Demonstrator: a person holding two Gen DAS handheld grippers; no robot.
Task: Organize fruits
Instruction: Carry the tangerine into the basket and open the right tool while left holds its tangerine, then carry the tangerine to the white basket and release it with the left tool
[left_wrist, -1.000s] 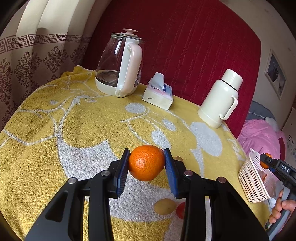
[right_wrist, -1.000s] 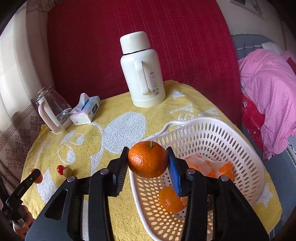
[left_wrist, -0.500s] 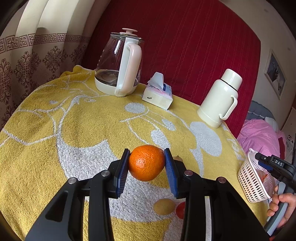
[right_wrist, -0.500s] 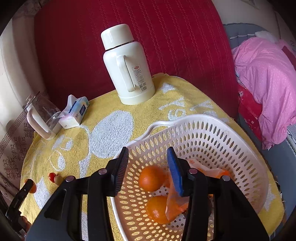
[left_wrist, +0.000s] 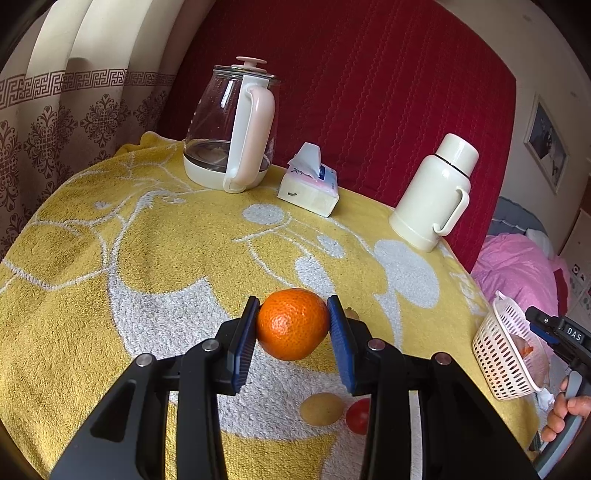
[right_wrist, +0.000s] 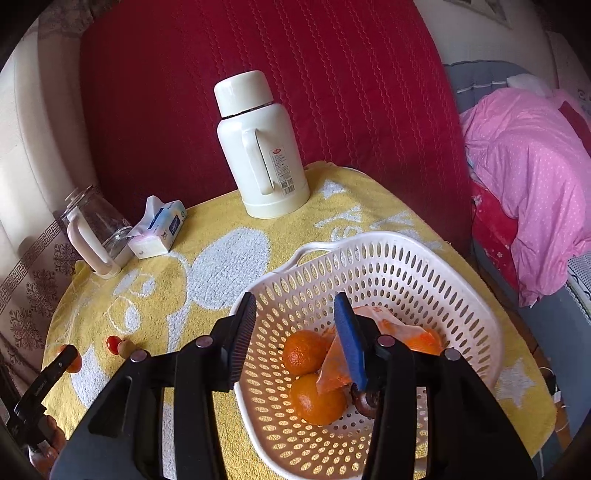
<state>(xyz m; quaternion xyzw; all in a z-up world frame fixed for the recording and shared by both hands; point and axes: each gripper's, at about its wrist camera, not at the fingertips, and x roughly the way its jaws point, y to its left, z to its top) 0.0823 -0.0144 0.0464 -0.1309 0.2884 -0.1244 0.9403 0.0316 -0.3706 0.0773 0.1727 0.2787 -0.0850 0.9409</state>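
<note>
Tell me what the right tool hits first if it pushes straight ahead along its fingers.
Probably the white basket: the right tool hangs open over it, aimed down into it. The nearest things in line look like the two oranges lying inside, though depth is hard to judge.

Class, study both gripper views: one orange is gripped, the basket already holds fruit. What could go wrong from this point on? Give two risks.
1. The left gripper holds the orange only at its sides above the yellow cloth; if it slips, it may roll away.
2. The basket sits near the table's edge, with the right gripper over it; a nudge might tip it off.
</note>
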